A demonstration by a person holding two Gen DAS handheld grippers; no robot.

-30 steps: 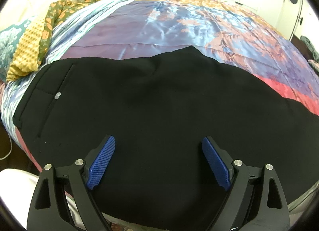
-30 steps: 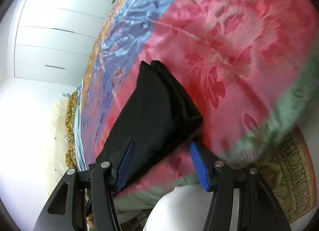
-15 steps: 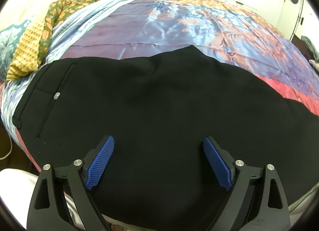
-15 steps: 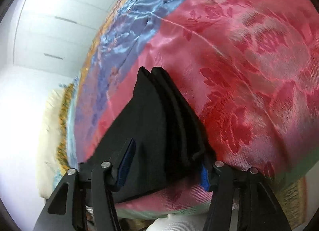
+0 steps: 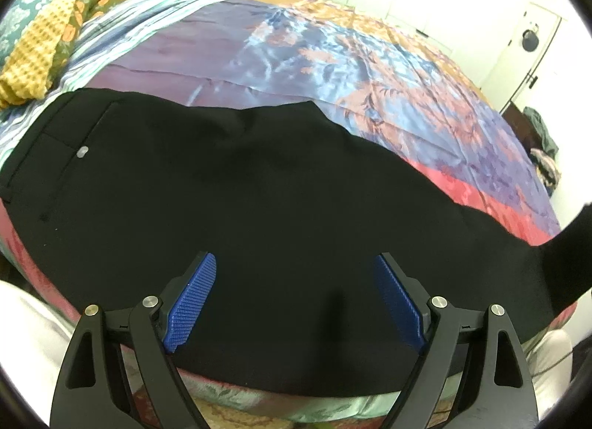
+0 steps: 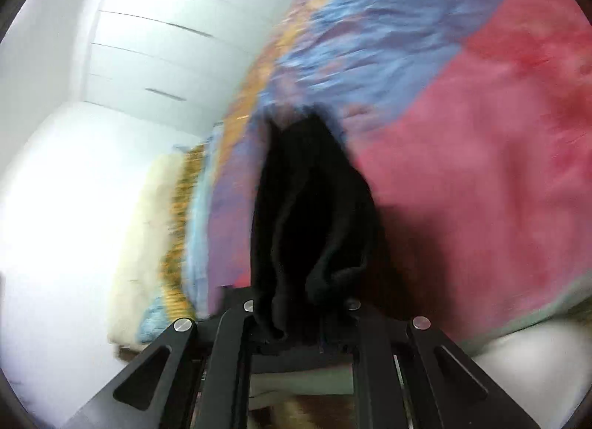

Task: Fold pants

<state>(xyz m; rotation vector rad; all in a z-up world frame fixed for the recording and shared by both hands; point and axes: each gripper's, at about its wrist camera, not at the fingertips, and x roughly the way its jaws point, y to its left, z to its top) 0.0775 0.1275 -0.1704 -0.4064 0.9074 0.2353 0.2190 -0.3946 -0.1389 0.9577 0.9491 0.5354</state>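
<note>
Black pants lie flat across the near edge of the bed, waistband with a small button at the left. My left gripper is open, its blue pads hovering over the middle of the pants near the front edge. In the right wrist view my right gripper is shut on the leg ends of the pants, which bunch up between the hidden pads and lift off the cover. That lifted leg end rises at the right edge of the left wrist view. The right wrist view is motion-blurred.
The bed has a shiny patchwork cover in purple, blue, orange and pink. Yellow and floral cloths lie at the far left. White wardrobe doors stand behind the bed. A dark chair with clothes stands at the far right.
My right gripper moved onto the leg ends, shut on them and lifted them. The left gripper stayed open and almost still over the pants.
</note>
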